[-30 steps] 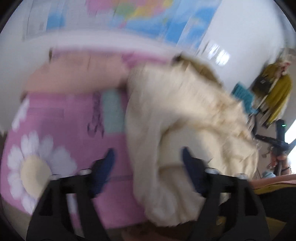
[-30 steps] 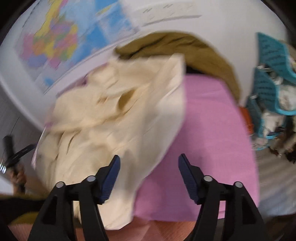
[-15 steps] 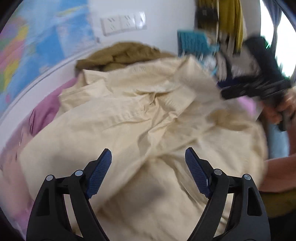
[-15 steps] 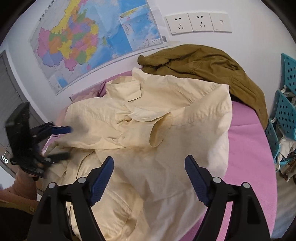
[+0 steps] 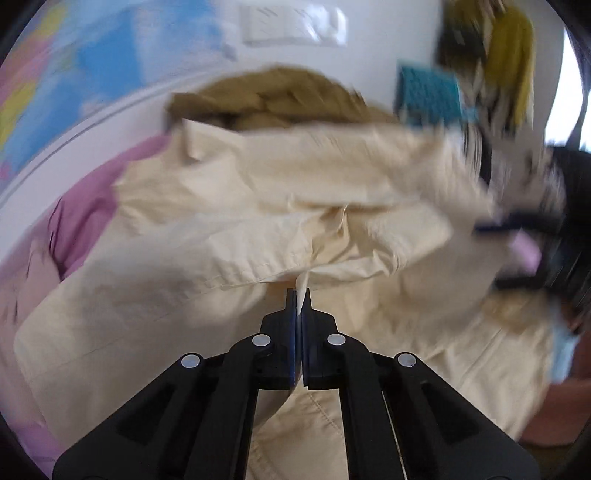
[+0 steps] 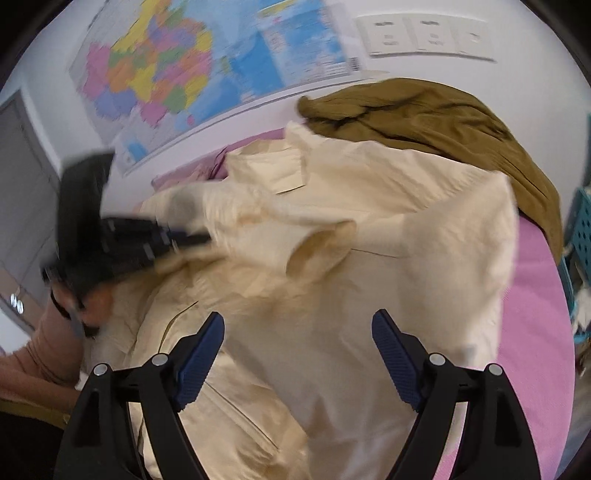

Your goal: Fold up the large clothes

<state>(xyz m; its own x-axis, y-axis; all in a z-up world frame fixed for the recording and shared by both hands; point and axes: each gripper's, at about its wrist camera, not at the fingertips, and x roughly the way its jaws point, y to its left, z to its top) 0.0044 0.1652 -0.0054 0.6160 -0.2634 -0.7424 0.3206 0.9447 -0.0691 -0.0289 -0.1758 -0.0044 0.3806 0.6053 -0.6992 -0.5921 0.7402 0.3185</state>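
Observation:
A large cream shirt (image 5: 258, 206) lies crumpled on a pink bedsheet (image 5: 85, 206). My left gripper (image 5: 299, 295) is shut on a raised fold of the shirt, and a sliver of cream cloth shows between its tips. The right wrist view shows it as a blurred black shape (image 6: 122, 236) at the shirt's (image 6: 369, 229) left side. My right gripper (image 6: 298, 319) hovers over the shirt's near part, its jaws opening with only flat cloth below them. It appears blurred (image 5: 535, 229) at the right of the left wrist view.
An olive garment (image 6: 424, 110) is heaped behind the shirt against the wall. A map (image 6: 166, 74) and sockets (image 6: 424, 33) hang above. Teal baskets (image 6: 580, 221) stand beyond the pink sheet (image 6: 535, 295) on the right. A sleeved arm (image 6: 40, 354) holds the left gripper.
My left gripper swung from the flowered pink sheet onto the shirt and closed on a fold. My right gripper's jaws spread a little wider and moved in over the shirt.

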